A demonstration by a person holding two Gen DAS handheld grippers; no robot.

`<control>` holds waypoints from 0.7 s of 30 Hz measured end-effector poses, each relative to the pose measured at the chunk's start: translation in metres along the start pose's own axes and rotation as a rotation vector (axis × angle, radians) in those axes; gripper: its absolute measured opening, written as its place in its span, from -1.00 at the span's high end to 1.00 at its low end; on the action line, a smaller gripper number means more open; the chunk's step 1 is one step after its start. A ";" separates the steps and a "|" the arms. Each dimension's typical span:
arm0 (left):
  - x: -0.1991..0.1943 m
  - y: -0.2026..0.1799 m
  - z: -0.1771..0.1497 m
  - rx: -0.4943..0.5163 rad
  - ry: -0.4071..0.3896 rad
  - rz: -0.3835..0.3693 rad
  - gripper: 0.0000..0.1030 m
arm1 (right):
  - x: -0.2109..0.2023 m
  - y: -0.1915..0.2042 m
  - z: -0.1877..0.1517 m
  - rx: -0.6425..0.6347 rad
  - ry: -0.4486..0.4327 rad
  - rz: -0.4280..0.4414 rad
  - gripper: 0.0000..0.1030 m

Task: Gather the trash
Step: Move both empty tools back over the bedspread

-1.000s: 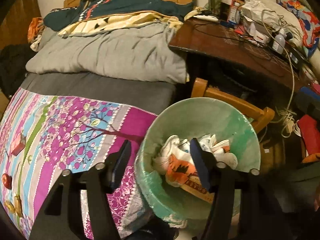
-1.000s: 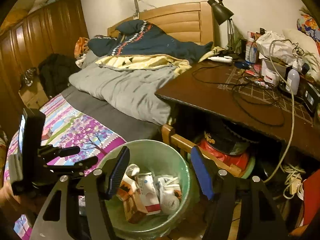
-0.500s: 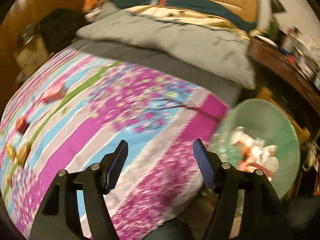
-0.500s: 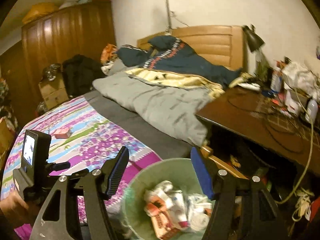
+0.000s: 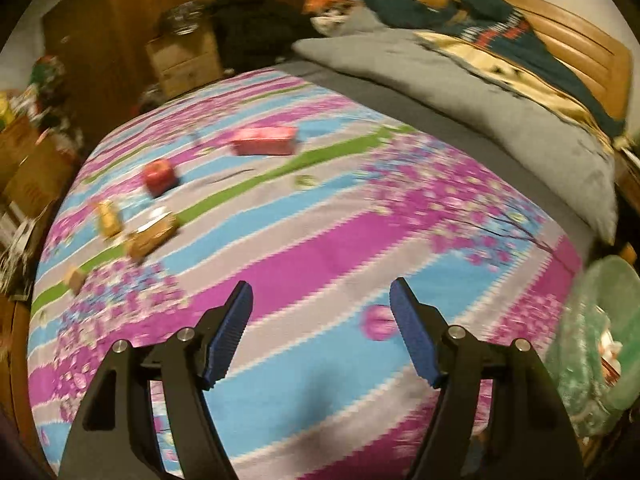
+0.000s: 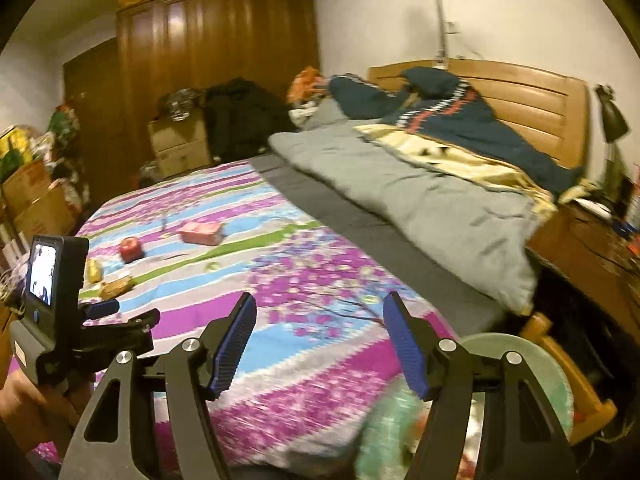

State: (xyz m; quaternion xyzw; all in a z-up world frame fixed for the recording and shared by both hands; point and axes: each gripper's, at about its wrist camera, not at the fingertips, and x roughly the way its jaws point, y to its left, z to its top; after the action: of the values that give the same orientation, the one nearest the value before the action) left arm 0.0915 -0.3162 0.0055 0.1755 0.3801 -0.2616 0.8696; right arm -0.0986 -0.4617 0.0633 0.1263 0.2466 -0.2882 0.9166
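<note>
A: How far along is the trash collecting?

B: Partway, I'd judge; the green bin [image 5: 600, 320] at the bed's [image 5: 320, 240] corner already holds some litter, though it is blurred.

A: And what is left?

B: Several pieces on the bed, well away from the bin: a pink box [image 5: 266, 141], a red piece [image 5: 159, 174], a yellow wrapper [image 5: 107, 218] and a brown packet [image 5: 152, 236] just beside it.

A: The claws?

B: Left claw [image 5: 320, 332] spread apart and empty, over the bed; right claw [image 6: 318, 344] likewise apart and empty, just above the bin.
</note>
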 end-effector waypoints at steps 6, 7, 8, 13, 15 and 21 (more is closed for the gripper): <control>0.006 0.068 -0.004 -0.112 0.007 0.091 -0.35 | 0.039 0.071 0.008 -0.048 0.025 0.097 -0.40; 0.006 0.077 -0.006 -0.126 0.007 0.104 -0.36 | 0.048 0.086 0.010 -0.062 0.034 0.116 -0.43; 0.008 0.089 -0.007 -0.146 0.009 0.120 -0.37 | 0.056 0.099 0.011 -0.074 0.042 0.133 -0.44; 0.019 0.162 -0.019 -0.282 0.038 0.209 -0.38 | 0.103 0.166 0.015 -0.134 0.101 0.229 -0.44; 0.025 0.194 -0.025 -0.339 0.052 0.254 -0.38 | 0.121 0.189 0.015 -0.153 0.124 0.259 -0.45; 0.040 0.289 -0.034 -0.467 0.068 0.376 -0.38 | 0.192 0.270 0.006 -0.225 0.235 0.374 -0.49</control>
State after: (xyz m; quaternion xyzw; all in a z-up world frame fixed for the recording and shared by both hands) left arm 0.2651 -0.0802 -0.0158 0.0465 0.4197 0.0045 0.9064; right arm 0.1997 -0.3372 -0.0081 0.0997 0.3544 -0.0674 0.9273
